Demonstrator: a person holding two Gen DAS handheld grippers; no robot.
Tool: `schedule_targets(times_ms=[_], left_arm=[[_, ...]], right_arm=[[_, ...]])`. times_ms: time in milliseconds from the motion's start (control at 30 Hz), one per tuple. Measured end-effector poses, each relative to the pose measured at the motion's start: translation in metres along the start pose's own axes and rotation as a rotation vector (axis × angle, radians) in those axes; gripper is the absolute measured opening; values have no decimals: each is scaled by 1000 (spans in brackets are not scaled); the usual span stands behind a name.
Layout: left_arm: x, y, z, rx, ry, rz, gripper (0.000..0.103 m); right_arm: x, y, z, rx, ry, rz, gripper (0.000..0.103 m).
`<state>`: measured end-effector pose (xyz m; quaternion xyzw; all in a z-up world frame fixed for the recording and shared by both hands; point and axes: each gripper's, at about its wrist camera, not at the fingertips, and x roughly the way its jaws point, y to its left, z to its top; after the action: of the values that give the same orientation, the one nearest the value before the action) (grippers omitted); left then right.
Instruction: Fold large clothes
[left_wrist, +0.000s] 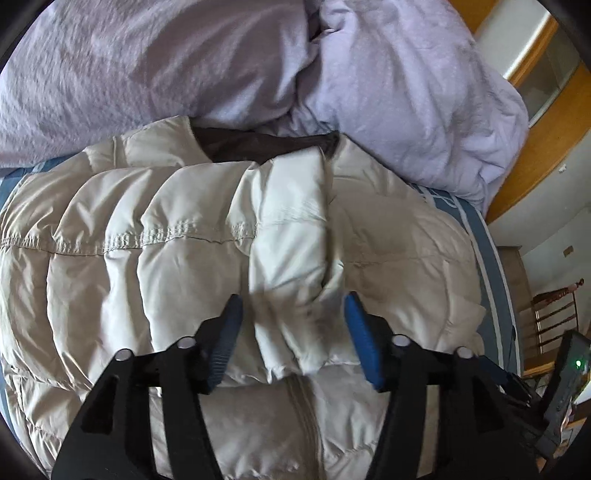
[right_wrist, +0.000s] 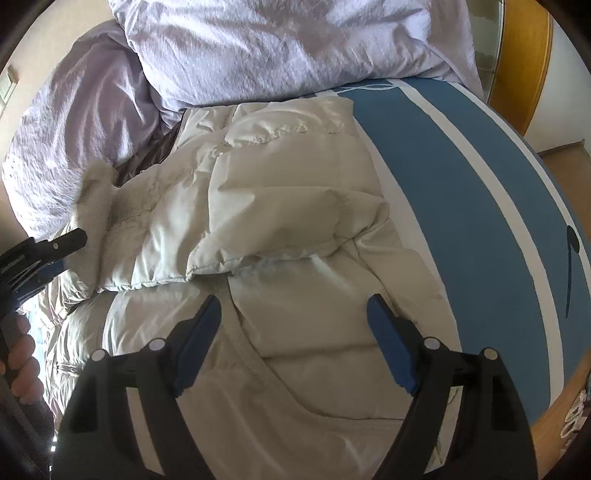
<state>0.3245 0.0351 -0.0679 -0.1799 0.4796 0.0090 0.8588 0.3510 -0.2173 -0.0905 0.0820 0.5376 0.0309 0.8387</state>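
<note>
Lying across the middle of both views, a cream quilted puffer jacket rests on a bed whose blue sheet with white stripes shows at the right of the right wrist view and as a thin strip at the right edge of the left wrist view. One sleeve is folded over the jacket's front in the left wrist view, running from the dark brown lining at the collar in the upper centre down to the lower centre. The cuff end of that sleeve sits between the blue pads of the left gripper, whose jaws stand apart and do not press on the fabric. Below the cuff, the jacket's zipper runs toward the bottom of the frame.

In the right wrist view the right gripper hangs over the jacket's lower body with its jaws wide apart and nothing held between them. A second folded sleeve crosses the centre of that frame, its cuff edge just above the jaws. At the left edge of the same view the left gripper's black frame appears, with the person's hand on its handle at the lower left.

A crumpled lilac duvet fills the top of both frames, touching the jacket's collar end. A wooden door frame lies at the upper right of the left wrist view.
</note>
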Motion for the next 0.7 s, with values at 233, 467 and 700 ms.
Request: schedule_targets(times_ms=[233, 467, 700], left_arm=[[-10, 8, -2, -11, -29, 28, 64], [-23, 22, -13, -24, -40, 54, 64], [-58, 54, -37, -21, -74, 135, 69]], right_arm=[[-2, -1, 0, 0, -6, 1, 81], [-4, 0, -4, -4, -1, 0, 81], [-14, -5, -16, -24, 2, -21, 81]])
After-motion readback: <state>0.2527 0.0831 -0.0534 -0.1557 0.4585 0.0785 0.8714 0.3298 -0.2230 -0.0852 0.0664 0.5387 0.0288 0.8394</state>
